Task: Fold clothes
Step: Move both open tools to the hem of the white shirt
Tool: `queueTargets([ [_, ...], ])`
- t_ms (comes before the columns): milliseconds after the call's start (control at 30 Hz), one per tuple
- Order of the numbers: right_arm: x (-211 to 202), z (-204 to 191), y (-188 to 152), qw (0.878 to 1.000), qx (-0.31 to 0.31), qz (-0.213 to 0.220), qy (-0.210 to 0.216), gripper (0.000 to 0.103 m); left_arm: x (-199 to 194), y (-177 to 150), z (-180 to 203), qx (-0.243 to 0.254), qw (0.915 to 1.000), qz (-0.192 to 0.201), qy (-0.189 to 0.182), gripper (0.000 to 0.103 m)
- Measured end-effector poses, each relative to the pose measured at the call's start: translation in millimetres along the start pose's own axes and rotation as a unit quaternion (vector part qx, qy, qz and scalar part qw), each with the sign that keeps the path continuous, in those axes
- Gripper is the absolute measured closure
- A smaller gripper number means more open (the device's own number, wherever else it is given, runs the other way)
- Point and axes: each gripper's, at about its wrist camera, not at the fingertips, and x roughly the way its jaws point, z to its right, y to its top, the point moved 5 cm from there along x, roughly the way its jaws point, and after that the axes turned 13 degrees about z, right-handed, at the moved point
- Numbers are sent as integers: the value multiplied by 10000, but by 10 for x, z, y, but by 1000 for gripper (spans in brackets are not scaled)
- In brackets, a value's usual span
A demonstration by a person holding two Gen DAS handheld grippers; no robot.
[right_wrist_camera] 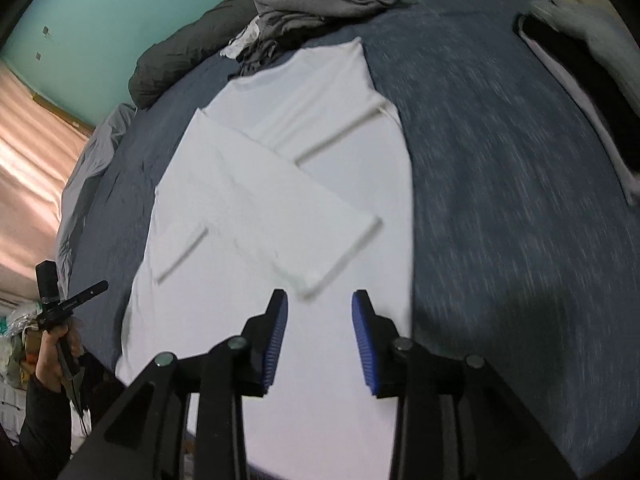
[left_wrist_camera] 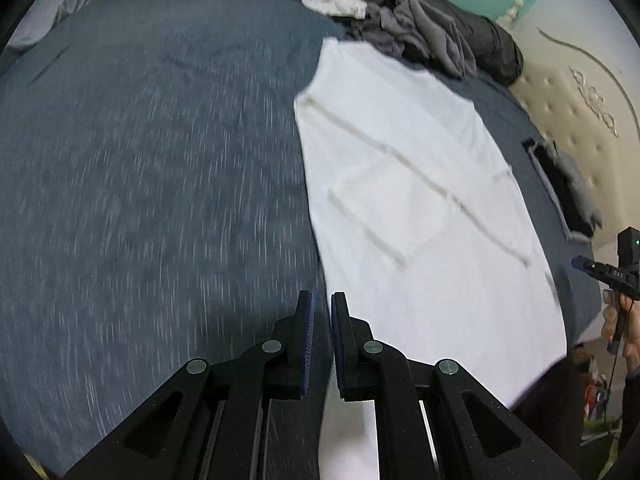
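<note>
White long-sleeved cotton shirt (right_wrist_camera: 280,184) flat on blue-grey bedspread (left_wrist_camera: 140,180), sleeves folded across body. Left gripper (left_wrist_camera: 322,312) nearly closed, empty, at shirt's edge. Right gripper (right_wrist_camera: 320,312) partly parted, empty, above hem. Best: pinch hem corners evenly, fold upward smoothly.

Left gripper (left_wrist_camera: 322,304) angles steeply downward, its fingers (left_wrist_camera: 306,320) nearly together with only a thin gap and nothing between them. Right gripper (right_wrist_camera: 320,304) tilts down likewise, fingers (right_wrist_camera: 362,312) parted and empty. A hand (right_wrist_camera: 54,354) grips each tool's handle.
</note>
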Motion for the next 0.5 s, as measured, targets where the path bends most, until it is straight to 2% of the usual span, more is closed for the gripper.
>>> queueTargets([
  [167, -262, 149, -362, 9996, 170, -181, -96, 68, -98, -361, 36, -6, 9995, -323, -68, 92],
  [233, -330, 205, -516, 9992, 224, -302, -151, 67, -129, -456, 39, -26, 9991, -413, -97, 88],
  [300, -376, 260, -669, 9984, 282, -450, -197, 66, -158, -530, 39, -61, 9988, -469, -113, 79],
  [500, -435, 403, -1003, 9961, 450, -669, -368, 65, -227, -727, 67, -92, 9979, -628, -148, 72],
])
